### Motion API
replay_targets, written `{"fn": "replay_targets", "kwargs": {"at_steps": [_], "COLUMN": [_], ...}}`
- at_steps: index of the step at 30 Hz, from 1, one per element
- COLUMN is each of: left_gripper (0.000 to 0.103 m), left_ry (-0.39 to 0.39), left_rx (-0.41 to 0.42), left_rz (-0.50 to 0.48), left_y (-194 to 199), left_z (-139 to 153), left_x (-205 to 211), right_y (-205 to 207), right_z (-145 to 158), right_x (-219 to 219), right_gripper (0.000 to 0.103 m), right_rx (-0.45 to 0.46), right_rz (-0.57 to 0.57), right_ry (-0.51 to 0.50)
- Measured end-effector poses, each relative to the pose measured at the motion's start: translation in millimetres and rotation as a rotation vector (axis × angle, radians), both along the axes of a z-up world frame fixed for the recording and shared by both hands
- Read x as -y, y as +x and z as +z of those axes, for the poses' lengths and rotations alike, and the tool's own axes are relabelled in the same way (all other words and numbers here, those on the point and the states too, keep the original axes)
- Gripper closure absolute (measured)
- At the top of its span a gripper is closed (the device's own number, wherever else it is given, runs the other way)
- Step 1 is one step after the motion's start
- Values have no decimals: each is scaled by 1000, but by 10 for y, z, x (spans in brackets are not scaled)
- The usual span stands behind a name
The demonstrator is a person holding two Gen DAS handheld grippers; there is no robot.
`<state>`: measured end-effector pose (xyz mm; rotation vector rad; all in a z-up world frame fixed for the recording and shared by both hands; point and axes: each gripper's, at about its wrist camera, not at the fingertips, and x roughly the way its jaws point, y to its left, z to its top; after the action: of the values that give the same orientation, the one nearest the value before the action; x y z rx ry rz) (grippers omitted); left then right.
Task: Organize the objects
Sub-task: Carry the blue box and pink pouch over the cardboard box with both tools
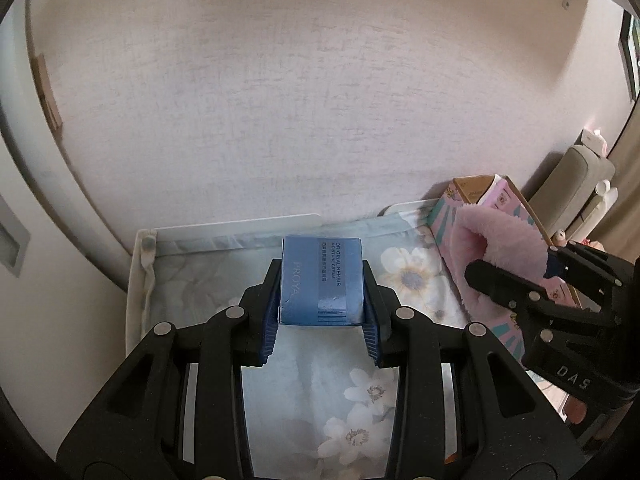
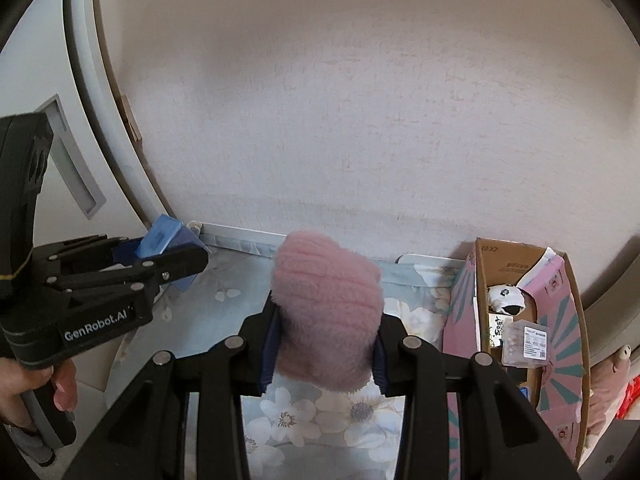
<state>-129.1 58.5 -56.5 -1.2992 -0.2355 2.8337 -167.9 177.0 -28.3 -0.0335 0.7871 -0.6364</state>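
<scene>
My left gripper [image 1: 322, 280] is shut on a blue PROYA cream box [image 1: 320, 280] and holds it above the floral cloth [image 1: 304, 380] near the wall. The box also shows in the right wrist view [image 2: 168, 240], between the left gripper's fingers. My right gripper [image 2: 326, 320] is shut on a pink fluffy slipper [image 2: 326, 312] above the same cloth. The slipper also shows at the right of the left wrist view [image 1: 500, 248], beside the pink cardboard box [image 2: 560, 344].
The open pink cardboard box stands at the right against the wall and holds a black-and-white plush [image 2: 506, 298] and a clear packet [image 2: 524, 344]. A pale wall [image 1: 320, 100] rises right behind the table. A grey chair [image 1: 576, 184] stands at the far right.
</scene>
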Motion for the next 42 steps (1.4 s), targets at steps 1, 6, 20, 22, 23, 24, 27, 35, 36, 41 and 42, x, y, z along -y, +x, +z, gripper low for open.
{"fn": "replay_targets", "kwargs": {"at_steps": [1,6,20,22,23,24,27,35,36,41,42], "left_gripper": [71,71,71,71,71,71,71,71,71,71,71], "left_ry": [2,-3,13,17,17,18,36,58,57,42,40], "left_rx": [-3,-20,-59,-61,-60,-59,-50,35,47,120,142], "left_rz": [-1,-25,-226,-273,-291,-319,-382,-524,-539,-584,-594], "left_y": [9,14,-277,-330,-352,-385,-427,-768,-819,-1087,-1149], "left_z": [18,95,331,337,330,320,338,89,34,-264,-360], "left_x": [-7,-46,-793,-981,-1061,-1175,-1455,-2164,-2246,-2594,-2671], "right_y": [-9,-130,-969,-1134,-1218,-1310,-1546,-1920,-1941,-1972,-1978], "right_z": [1,118,535,553,566,576,590,460,422,188,122], "right_x": [58,82,362,419,446,467,543,884,945,1138,1184], "right_gripper": [68,68,68,68,68,68,68,68,68,68,68], "right_rx": [3,26,103,104,104,106,97,39,29,-13,-24], "right_rz": [1,-24,-239,-280,-299,-320,-378,-466,-475,-498,-501], "right_ry": [-2,-6,-66,-71,-70,-72,-76,-16,1,67,76]}}
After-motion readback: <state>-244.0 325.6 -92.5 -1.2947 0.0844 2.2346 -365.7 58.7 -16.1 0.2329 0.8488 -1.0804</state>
